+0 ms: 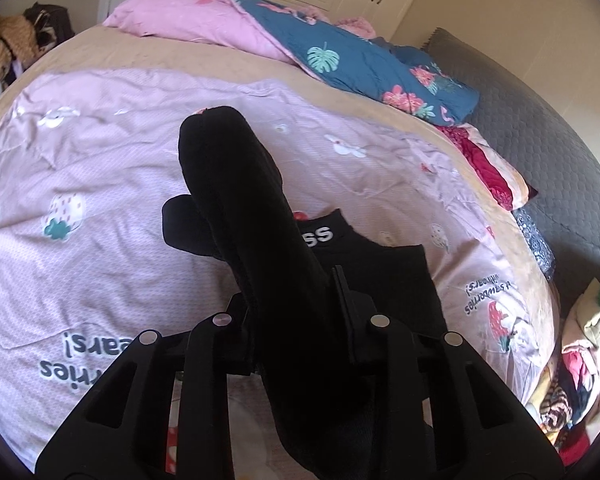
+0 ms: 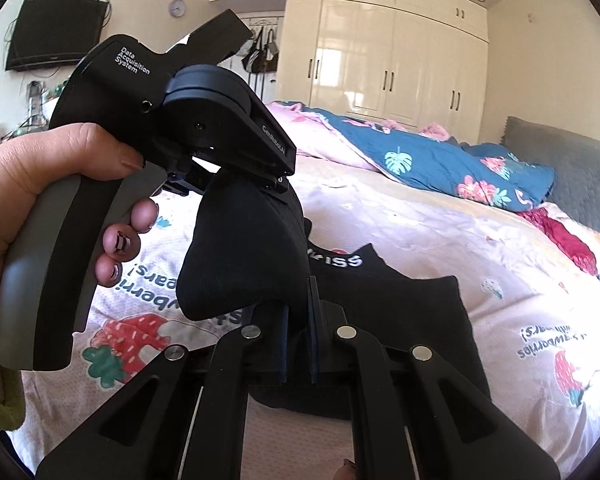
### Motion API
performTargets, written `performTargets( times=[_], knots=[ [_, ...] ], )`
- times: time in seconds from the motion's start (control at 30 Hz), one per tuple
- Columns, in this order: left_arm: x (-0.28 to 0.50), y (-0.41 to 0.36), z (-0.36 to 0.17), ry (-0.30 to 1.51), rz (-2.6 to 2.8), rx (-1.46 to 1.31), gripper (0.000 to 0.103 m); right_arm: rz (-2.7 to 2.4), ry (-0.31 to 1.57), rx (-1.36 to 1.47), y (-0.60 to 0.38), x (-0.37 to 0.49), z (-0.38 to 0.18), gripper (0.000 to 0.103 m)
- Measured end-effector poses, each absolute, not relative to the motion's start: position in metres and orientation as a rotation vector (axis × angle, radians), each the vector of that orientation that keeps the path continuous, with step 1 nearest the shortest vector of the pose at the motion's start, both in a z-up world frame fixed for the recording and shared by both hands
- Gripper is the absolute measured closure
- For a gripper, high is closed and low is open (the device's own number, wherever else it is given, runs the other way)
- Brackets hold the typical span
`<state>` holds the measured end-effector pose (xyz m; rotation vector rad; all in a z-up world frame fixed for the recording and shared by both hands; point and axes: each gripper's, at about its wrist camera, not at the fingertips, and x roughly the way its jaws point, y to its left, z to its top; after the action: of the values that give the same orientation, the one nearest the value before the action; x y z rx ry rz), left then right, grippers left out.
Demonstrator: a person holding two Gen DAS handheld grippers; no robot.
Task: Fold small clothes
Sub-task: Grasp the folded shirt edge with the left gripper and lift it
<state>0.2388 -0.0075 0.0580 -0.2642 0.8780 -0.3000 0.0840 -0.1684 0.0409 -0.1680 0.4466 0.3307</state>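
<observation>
A black knit sock (image 1: 236, 200), soft and ribbed with a rounded toe, is being held up above the bed. In the left wrist view its long axis is running from the left gripper (image 1: 296, 320) toward 11 o'clock, toe end pointing away and up. The left gripper's fingers are nearly closed, pinching the sock's lower part between them.

In the right wrist view the sock (image 2: 244, 248) is bulging as a rounded lobe hanging toward 7 o'clock, its upper end clamped under the left gripper (image 2: 276, 176), whose handle a hand (image 2: 40, 184) is gripping. The right gripper (image 2: 298, 320) is drawn in to a narrow gap, its blue-edged pads pressing the sock's lower edge.

Beneath, a second black sock (image 2: 400, 304) is lying flat on the pink sheet (image 1: 100, 184), white letters on its cuff, long axis running from 11 toward 5 o'clock. The sheet is thin, wrinkled cotton printed with strawberries and text. A blue floral quilt (image 1: 360, 64) is lying rumpled at 1 o'clock
</observation>
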Motion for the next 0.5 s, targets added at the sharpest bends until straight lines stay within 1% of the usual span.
performTargets(
  times=[0.5],
  knots=[
    [0.246, -0.074, 0.059, 0.902, -0.357, -0.187, 0.082, 0.266, 0.495, -0.041, -0.226, 0.083, 0.036, 0.097]
  ],
)
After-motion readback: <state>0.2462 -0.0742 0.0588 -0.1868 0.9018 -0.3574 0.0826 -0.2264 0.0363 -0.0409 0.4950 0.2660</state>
